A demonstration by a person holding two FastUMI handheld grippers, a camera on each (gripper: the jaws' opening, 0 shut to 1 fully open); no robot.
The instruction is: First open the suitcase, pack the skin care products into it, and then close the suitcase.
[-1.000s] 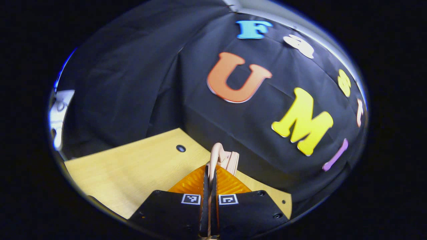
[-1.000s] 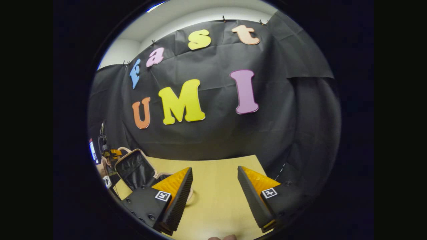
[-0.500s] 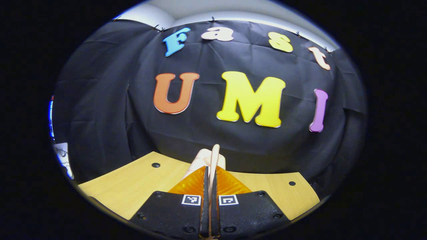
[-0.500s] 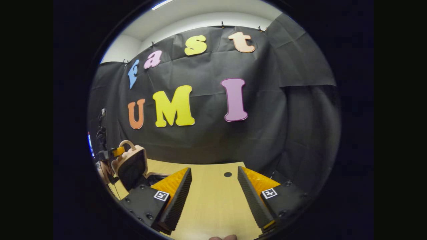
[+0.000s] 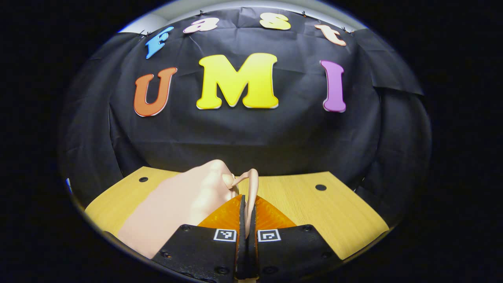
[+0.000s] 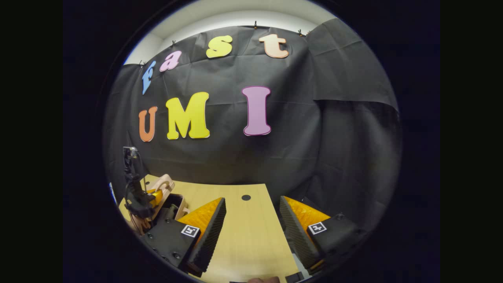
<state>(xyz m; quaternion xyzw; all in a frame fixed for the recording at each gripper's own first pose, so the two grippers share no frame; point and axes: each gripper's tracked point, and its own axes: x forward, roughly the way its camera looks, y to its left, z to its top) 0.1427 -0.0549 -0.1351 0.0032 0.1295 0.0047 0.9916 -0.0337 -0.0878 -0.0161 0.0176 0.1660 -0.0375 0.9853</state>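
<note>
Where the left tool (image 5: 246,204) shows at 6 o'clock in the left gripper view, its two fingers are pressed together on the thin pale handle (image 5: 252,184) of the suitcase, and the handle's loop rises just past the fingertips toward 12 o'clock. The suitcase (image 5: 177,204), a smooth beige shell, lies on the table (image 5: 338,212) and spreads from the handle toward 8 o'clock, touching the tool's left finger. In the right gripper view the right tool (image 6: 251,228) is wide open with nothing between its fingers, bare table (image 6: 247,236) showing in the gap. From there the suitcase (image 6: 163,184) sits at 9 o'clock, near the table's left edge, with the left tool (image 6: 151,196) clamped on it from above; a dark opening shows just beside that tool, toward 4 o'clock of it. How far the lid stands from the base cannot be told. The two tools are well apart.
</note>
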